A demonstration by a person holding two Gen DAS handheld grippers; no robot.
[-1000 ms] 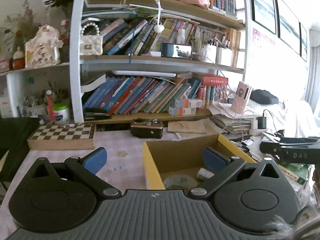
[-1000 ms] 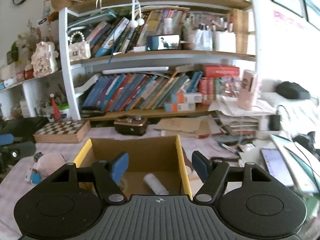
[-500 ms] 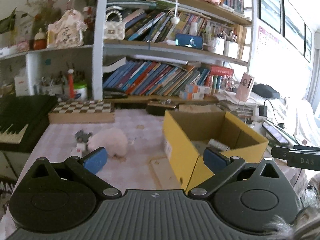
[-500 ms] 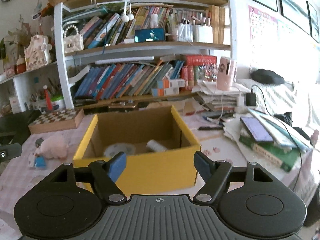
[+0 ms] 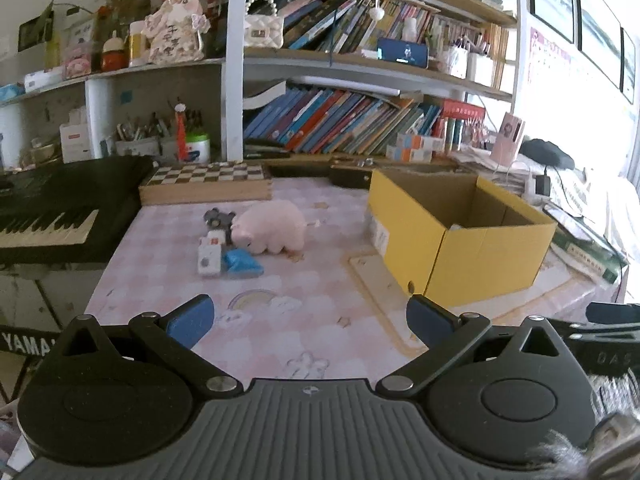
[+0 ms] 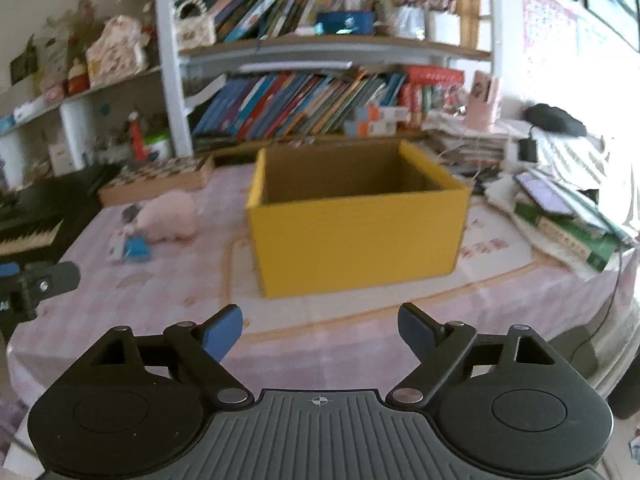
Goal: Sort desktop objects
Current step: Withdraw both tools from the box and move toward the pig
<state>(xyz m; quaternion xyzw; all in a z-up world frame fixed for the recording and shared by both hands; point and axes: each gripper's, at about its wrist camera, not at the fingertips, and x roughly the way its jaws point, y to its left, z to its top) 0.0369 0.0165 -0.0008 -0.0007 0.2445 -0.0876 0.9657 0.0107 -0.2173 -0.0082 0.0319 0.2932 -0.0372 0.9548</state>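
Note:
A yellow cardboard box [image 5: 472, 256] [image 6: 356, 236] stands open on the pink tablecloth. Left of it lie a pink plush pig [image 5: 272, 226] [image 6: 170, 218], a small grey mouse toy [image 5: 218, 218], a white card box [image 5: 210, 254] and a blue packet [image 5: 242, 264] [image 6: 136, 248]. My left gripper [image 5: 310, 320] hangs open over the near part of the table, nothing between its blue pads. My right gripper [image 6: 320, 330] is in front of the yellow box, its jaws opening and empty. The left gripper's side [image 6: 40, 282] shows at the left edge of the right wrist view.
A wooden chessboard box [image 5: 204, 184] lies at the back. A black keyboard [image 5: 52, 216] stands at the table's left. Bookshelves [image 5: 360, 120] fill the wall behind. Stacked books, a phone and cables [image 6: 560, 208] crowd the right side.
Both grippers have drawn back from over the yellow box toward the near table edge and sunk a little. The right jaws have widened. The pig and small items have come into view.

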